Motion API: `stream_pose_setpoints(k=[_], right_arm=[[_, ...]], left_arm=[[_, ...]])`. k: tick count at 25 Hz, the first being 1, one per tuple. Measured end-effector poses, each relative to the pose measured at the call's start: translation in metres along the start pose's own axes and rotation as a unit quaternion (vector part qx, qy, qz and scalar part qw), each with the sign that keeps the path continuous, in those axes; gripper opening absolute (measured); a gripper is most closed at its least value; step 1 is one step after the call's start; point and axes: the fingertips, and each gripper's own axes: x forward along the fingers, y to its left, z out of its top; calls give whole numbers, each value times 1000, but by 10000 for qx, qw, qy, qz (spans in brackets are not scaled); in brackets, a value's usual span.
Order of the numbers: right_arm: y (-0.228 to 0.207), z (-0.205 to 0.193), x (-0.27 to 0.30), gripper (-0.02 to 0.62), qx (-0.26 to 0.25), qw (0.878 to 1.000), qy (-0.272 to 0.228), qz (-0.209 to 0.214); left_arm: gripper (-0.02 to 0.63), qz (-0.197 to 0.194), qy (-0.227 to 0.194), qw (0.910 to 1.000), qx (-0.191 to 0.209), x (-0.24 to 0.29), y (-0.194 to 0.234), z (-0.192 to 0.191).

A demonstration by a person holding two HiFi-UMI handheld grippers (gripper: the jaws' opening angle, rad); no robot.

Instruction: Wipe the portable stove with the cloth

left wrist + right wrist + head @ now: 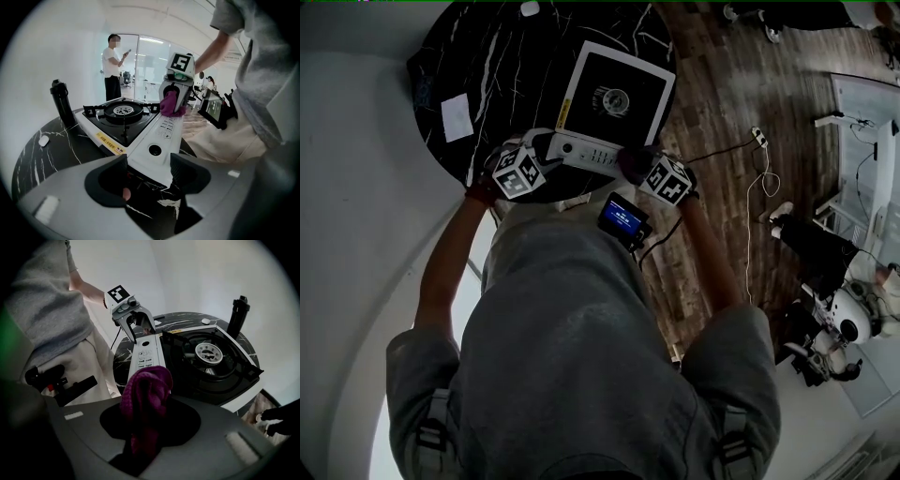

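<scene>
**Holding the cloth at the stove front**

Head view: the stove sits in the upper middle of the frame, at the near edge of a round black table. The left gripper is at the stove's lower left corner. The right gripper is at its lower right corner. A small lit screen shows just below them.

Left gripper view: the jaws stand apart, with the near corner of the stove's white front panel between them. At the panel's far end, in the upper middle, the purple cloth rests on the panel under the other gripper. A black bottle stands at the left. A person stands behind it.

Right gripper view: the jaws are clamped on the bunched cloth at the lower middle. The cloth rises in front of the panel's near end, and the burner lies to the right.
</scene>
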Motion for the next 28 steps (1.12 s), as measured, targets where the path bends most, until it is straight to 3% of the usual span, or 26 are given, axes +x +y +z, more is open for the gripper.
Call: stream_pose_setpoints(k=[28], right_arm=[[-2, 15, 10, 120, 199, 9991, 354, -144]], left_arm=[[272, -6, 92, 10000, 19, 2, 1, 1]])
